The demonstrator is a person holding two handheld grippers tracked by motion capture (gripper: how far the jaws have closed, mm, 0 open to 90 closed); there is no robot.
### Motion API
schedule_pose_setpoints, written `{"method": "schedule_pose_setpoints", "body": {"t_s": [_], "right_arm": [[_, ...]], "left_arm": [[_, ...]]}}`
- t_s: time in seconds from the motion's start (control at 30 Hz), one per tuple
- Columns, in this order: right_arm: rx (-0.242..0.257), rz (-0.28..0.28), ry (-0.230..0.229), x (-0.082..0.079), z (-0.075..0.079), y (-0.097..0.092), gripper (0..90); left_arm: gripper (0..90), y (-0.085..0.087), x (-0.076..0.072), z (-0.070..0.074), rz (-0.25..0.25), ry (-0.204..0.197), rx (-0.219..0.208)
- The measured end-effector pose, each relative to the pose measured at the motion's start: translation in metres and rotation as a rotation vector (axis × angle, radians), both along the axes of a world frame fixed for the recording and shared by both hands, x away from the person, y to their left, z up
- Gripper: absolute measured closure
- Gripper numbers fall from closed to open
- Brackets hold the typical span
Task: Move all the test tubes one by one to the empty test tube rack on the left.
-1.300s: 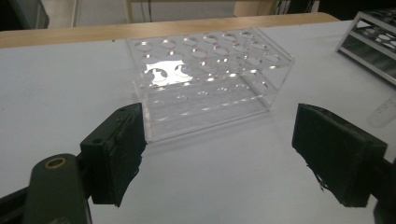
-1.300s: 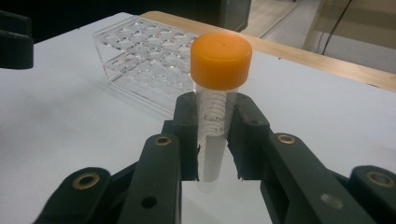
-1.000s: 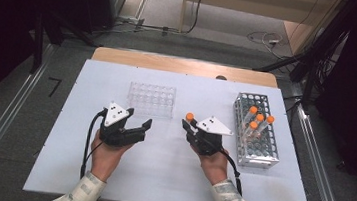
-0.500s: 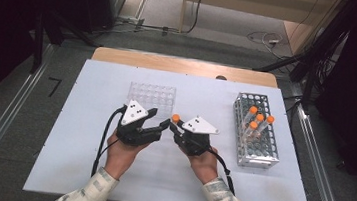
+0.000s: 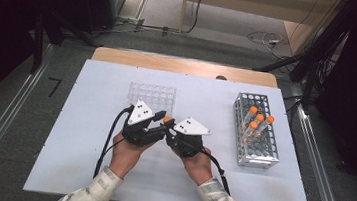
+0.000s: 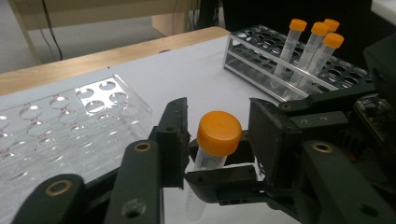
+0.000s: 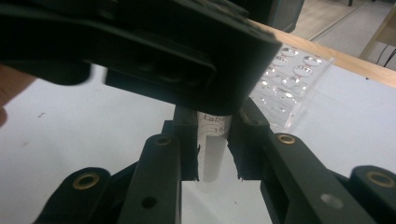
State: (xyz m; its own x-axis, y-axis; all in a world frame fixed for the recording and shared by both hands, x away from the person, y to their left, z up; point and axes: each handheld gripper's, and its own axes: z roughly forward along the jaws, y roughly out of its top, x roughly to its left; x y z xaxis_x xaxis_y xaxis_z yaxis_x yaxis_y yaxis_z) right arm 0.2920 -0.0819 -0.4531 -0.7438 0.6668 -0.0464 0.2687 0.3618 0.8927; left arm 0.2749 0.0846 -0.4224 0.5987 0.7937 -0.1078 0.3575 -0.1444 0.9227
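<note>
Gripping the tube body at frame centre, the right gripper is holding it upright; the left gripper jaws have just been closing around its orange cap, a narrow gap remaining.

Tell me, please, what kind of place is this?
Probably a laboratory workbench set up for recording. On the white table stand a metal tube rack with orange-capped tubes and a clear plastic rack.
</note>
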Motion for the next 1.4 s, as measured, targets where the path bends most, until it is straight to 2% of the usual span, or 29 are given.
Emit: {"method": "schedule_pose_setpoints", "body": {"t_s": [0.13, 0.23, 0.47, 0.77, 0.93, 1.0, 1.03, 1.07, 1.23, 1.4], "right_arm": [[0.007, -0.001, 0.006, -0.001, 0.001, 0.001, 71.9], [0.006, -0.002, 0.007, -0.001, 0.001, 0.001, 71.9], [0.004, 0.001, 0.006, 0.0, 0.001, 0.0, 71.9], [0.02, 0.0, 0.034, 0.004, 0.001, -0.003, 69.8], [0.029, 0.001, 0.041, 0.007, 0.001, -0.006, 62.0], [0.035, 0.006, 0.049, 0.008, 0.002, -0.008, 54.7], [0.035, 0.006, 0.049, 0.008, 0.002, -0.008, 54.7], [0.035, 0.012, 0.056, 0.008, 0.002, -0.009, 49.1], [0.017, 0.005, 0.065, 0.008, 0.002, -0.013, 33.8], [0.018, -0.021, 0.079, 0.009, 0.004, -0.026, 27.2]], "left_arm": [[63.6, -0.001, 0.0, -0.001, -0.003, -0.003, 0.015], [67.7, -0.001, 0.001, -0.001, 0.002, -0.002, 0.012], [69.1, -0.001, 0.002, -0.002, 0.002, -0.002, 0.009], [70.1, -0.001, 0.005, -0.003, 0.004, -0.001, -0.003], [70.1, 0.003, 0.009, -0.003, 0.016, 0.01, -0.018], [70.1, 0.004, 0.01, -0.003, 0.021, 0.008, -0.021], [70.2, 0.004, 0.01, -0.003, 0.021, 0.008, -0.021], [70.2, 0.005, 0.011, -0.002, 0.031, 0.006, -0.019], [70.2, 0.009, 0.016, -0.001, 0.049, 0.011, -0.025], [70.2, 0.011, 0.02, 0.002, 0.066, 0.01, -0.028]]}}
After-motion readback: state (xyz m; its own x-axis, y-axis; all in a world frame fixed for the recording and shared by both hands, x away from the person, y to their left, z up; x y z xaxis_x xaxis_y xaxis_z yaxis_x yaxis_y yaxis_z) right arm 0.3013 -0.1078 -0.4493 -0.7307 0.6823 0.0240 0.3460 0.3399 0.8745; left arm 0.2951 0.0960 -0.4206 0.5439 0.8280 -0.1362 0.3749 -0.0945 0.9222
